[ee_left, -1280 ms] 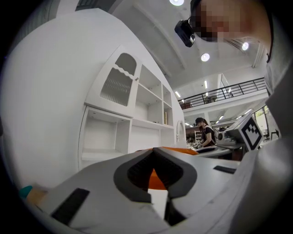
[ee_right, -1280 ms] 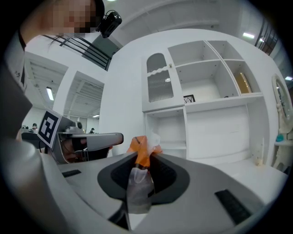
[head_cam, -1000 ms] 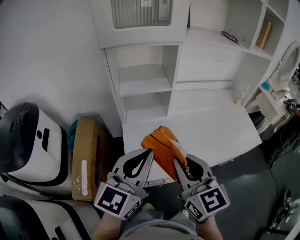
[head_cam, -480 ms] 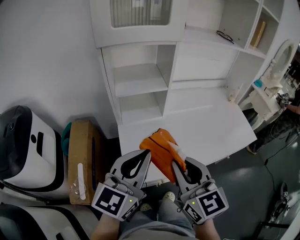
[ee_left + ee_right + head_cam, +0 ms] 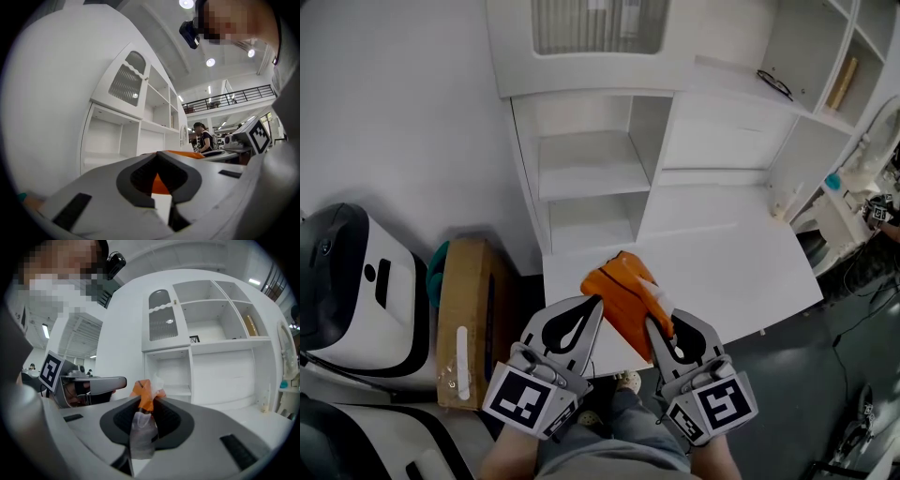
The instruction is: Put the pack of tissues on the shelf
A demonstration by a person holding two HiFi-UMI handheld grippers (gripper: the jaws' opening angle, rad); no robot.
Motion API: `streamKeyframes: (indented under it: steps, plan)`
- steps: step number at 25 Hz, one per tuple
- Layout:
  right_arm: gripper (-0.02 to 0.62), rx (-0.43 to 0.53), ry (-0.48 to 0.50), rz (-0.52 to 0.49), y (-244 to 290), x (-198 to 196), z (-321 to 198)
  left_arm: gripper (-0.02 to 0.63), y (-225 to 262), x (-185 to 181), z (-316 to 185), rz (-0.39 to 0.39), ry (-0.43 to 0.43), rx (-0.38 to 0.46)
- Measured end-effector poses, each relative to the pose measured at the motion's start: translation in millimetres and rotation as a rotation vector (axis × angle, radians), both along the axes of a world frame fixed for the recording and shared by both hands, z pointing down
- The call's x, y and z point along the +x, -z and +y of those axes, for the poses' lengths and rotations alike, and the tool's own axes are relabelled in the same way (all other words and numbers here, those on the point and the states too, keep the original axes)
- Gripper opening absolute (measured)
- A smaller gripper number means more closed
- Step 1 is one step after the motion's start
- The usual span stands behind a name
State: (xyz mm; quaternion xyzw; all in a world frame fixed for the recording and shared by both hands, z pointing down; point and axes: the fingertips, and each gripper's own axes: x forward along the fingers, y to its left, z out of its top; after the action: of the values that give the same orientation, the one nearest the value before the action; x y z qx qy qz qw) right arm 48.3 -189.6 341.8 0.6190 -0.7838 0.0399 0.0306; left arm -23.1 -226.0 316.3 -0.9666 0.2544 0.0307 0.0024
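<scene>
Head view: pack of tissues (image 5: pixel 622 292) is held near the counter (image 5: pixel 731 272).
Right tongs (image 5: pixel 654 326) are clamped on it; left tongs (image 5: pixel 597 303) are pressed together.

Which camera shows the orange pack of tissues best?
The head view: the pack of tissues shows nearly whole from above, one end pinched in the right gripper. The right gripper view shows only that pinched end; the left gripper view, just an orange sliver.
</scene>
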Motion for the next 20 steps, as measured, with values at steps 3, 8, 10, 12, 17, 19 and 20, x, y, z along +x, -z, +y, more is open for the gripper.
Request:
streamKeyframes:
  steps: [3,8,10,12,17,19,20]
  plan:
    - [0.078,0.007,0.026,0.001,4.8,7.1,-18.6,0.026,4.6,6.4,-15.7,0.004,0.024,0.005]
    - [0.078,0.006,0.06,0.003,8.7,18.8,-52.9,0.026,7.0,16.3,-43.3,0.005,0.058,0.001]
    - [0.078,0.007,0.076,0.004,10.0,22.5,-66.1,0.026,7.7,19.2,-53.3,0.007,0.073,0.0]
    - [0.078,0.007,0.093,0.007,10.6,25.6,-78.9,0.026,7.3,22.0,-62.8,0.008,0.089,-0.002]
    - [0.078,0.008,0.141,0.01,12.3,31.2,-108.6,0.026,4.8,28.7,-83.6,-0.003,0.128,-0.025]
    - [0.078,0.009,0.158,0.012,12.9,32.3,-119.4,0.026,6.7,29.5,-92.3,0.006,0.147,-0.01]
    - [0.078,0.01,0.167,0.013,13.2,32.9,-124.8,0.026,7.1,30.0,-96.0,0.008,0.156,-0.009]
